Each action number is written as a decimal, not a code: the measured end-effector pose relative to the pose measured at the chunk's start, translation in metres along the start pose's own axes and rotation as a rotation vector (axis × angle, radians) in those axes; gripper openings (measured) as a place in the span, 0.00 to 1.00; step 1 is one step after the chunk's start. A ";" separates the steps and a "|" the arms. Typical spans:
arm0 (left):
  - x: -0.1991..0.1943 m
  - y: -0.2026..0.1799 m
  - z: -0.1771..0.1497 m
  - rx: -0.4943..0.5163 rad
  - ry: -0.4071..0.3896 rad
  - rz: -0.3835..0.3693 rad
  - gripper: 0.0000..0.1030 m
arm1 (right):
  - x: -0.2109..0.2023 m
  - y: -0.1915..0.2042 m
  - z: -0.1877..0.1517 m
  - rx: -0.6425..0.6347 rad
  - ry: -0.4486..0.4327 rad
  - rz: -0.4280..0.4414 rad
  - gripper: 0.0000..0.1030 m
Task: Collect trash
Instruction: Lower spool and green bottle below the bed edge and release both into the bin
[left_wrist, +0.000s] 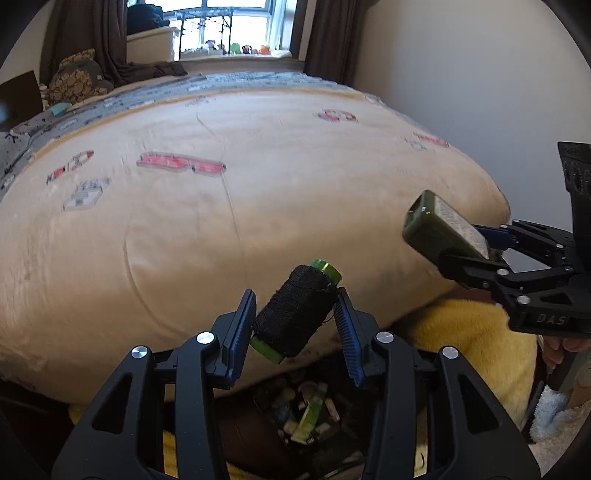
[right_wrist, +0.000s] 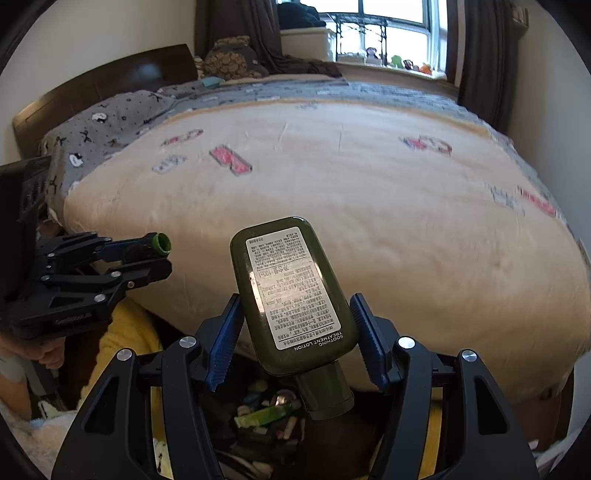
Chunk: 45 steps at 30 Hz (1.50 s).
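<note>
Directly below both grippers sat the trash container (right_wrist: 266, 413), already holding scraps. The left gripper (left_wrist: 295, 314) clamped a black thread spool (left_wrist: 295, 310) and the right gripper (right_wrist: 295, 332) a green lotion bottle (right_wrist: 291, 291) — both over the container at the bed's (right_wrist: 369, 221) near edge. Judged status: pickup complete, release pending — nothing loose showed on the cover beyond.

A black spool (left_wrist: 297, 312) with green ends is showing before the beige blanket (left_wrist: 258, 206), beside an olive bottle (right_wrist: 291, 291).

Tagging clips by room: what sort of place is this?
Most likely a bedroom: a bed with a beige blanket, a grey patterned pillow against a dark headboard, and a curtained window behind.
</note>
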<state>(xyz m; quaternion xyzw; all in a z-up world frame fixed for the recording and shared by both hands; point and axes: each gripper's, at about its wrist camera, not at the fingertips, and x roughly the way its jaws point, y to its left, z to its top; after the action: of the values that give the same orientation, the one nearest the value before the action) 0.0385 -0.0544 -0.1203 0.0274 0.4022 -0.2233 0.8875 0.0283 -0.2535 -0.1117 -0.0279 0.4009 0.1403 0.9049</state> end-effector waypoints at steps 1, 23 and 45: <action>0.002 -0.001 -0.007 -0.001 0.015 -0.006 0.40 | 0.005 0.003 -0.010 0.011 0.021 -0.004 0.58; 0.115 0.005 -0.121 -0.053 0.485 -0.080 0.40 | 0.108 0.007 -0.116 0.220 0.418 0.042 0.58; 0.114 0.010 -0.107 -0.064 0.464 -0.028 0.84 | 0.108 -0.008 -0.095 0.268 0.402 -0.032 0.90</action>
<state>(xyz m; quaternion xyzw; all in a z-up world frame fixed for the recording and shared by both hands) 0.0329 -0.0632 -0.2765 0.0444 0.6026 -0.2106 0.7685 0.0312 -0.2520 -0.2556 0.0588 0.5873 0.0631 0.8047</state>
